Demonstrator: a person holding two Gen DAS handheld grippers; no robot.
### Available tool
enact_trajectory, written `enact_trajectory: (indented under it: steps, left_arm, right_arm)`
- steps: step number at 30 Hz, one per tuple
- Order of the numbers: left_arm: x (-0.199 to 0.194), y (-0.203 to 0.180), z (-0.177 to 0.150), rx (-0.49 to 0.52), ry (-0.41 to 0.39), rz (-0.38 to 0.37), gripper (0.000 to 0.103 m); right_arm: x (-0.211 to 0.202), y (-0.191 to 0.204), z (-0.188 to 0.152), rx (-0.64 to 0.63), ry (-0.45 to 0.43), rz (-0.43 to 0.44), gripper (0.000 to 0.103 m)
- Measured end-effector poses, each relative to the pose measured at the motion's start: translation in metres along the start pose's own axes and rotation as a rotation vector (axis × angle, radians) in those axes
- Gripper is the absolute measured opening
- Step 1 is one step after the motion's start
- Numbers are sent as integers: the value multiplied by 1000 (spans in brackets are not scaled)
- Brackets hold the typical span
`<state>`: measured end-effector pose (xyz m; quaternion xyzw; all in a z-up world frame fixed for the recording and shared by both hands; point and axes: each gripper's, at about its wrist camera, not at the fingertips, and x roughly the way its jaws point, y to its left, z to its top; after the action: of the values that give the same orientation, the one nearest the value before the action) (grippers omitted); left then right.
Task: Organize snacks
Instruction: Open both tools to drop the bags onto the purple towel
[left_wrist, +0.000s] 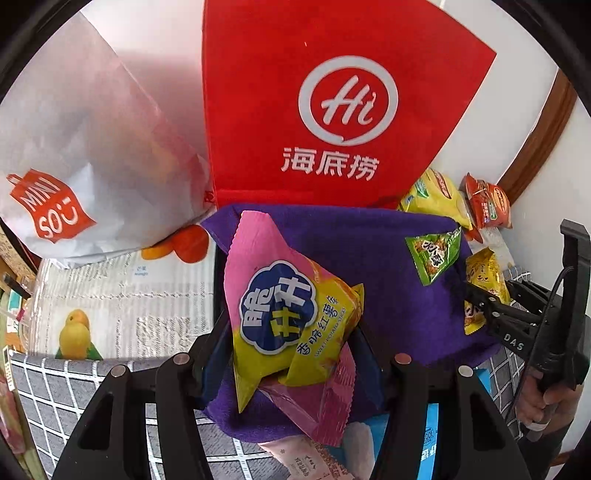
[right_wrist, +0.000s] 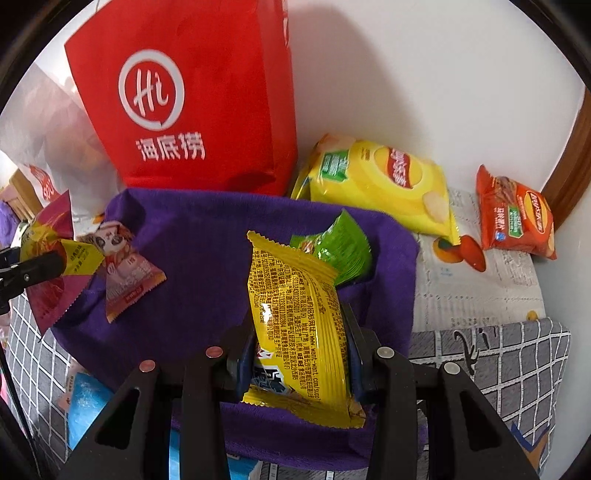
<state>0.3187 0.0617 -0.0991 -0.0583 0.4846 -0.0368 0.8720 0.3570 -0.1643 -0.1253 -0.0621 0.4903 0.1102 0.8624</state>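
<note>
The white Miniso bag (left_wrist: 74, 155) stands at far left, leaning toward the wall. Beside it stands the red Haidilao bag (left_wrist: 332, 110), directly behind the purple fabric bin (left_wrist: 388, 266); both bags appear parked out of the working area.

The left gripper (left_wrist: 291, 354) is closed on the pink-and-yellow sweet potato snack pack (left_wrist: 291, 317), with the fingers pressing its lower sides. The pack hangs over the left half of the bin, apparently positioned for release into it. A pink triangular snack packet (right_wrist: 125, 273) lies against the bin's left wall.

The right gripper (right_wrist: 295, 354) is clamped on the yellow snack pack (right_wrist: 295, 325), held upright, back label facing the camera, above the bin's front right portion. A green snack packet (right_wrist: 340, 247) rests against the bin's rear right wall, so this bin is probably the collection point.

To the right, the yellow Lay's chip bag (right_wrist: 388, 184) and the orange-red Lay's chip bag (right_wrist: 517, 218) lie outside the bin on the printed mat (right_wrist: 480, 288), not yet sorted.
</note>
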Motion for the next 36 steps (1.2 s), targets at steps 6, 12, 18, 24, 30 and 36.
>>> enact_trajectory:
  steps: [6, 12, 18, 24, 30, 36]
  left_arm:
    - [13, -7, -3, 12, 46, -12, 58]
    - [22, -8, -5, -6, 66, -3, 58]
    - [25, -8, -5, -25, 42, 7, 58]
    - [26, -9, -3, -40, 58, 8, 66]
    - [6, -9, -1, -41, 21, -3, 81]
    - [-18, -13, 3, -33, -26, -10, 82]
  right_arm:
    - [8, 11, -4, -32, 6, -12, 41]
    - [12, 12, -4, -38, 17, -12, 41]
    - [8, 11, -3, -38, 7, -28, 57]
    - [1, 17, -1, -51, -8, -36, 60]
    - [-24, 23, 3, -37, -80, -12, 75]
    - [-53, 26, 7, 11, -138, -63, 80]
